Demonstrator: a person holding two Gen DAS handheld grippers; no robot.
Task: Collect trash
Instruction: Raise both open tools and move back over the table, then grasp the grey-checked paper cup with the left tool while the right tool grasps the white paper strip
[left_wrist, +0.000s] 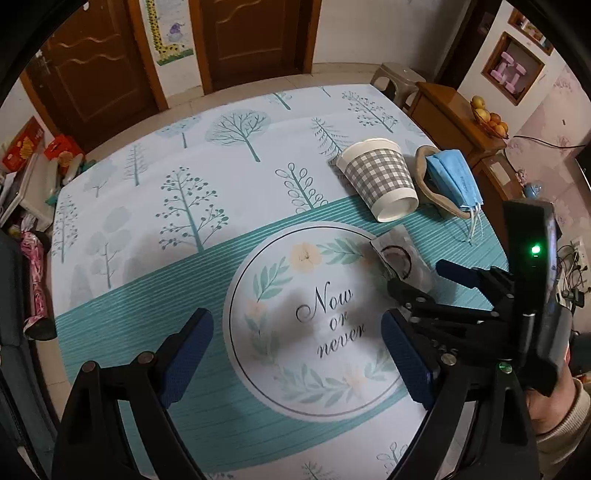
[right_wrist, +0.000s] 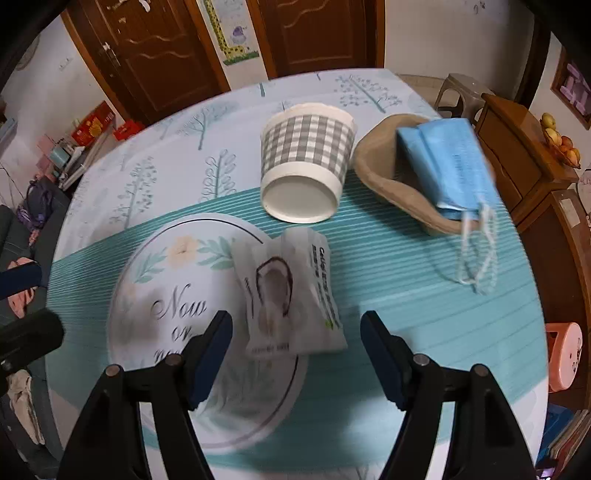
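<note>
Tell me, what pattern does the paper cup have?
Grey and white checks on the paper cup, clearest in the right wrist view.

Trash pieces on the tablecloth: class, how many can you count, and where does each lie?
4: a checked paper cup on its side at centre, a brown insole right of it, a blue mask lying on that, a snack wrapper nearest the right gripper.

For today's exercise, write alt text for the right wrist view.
The open right claw hovers over a white snack wrapper on a tree-print tablecloth. Beyond lie a tipped checked paper cup and a blue face mask.
</note>
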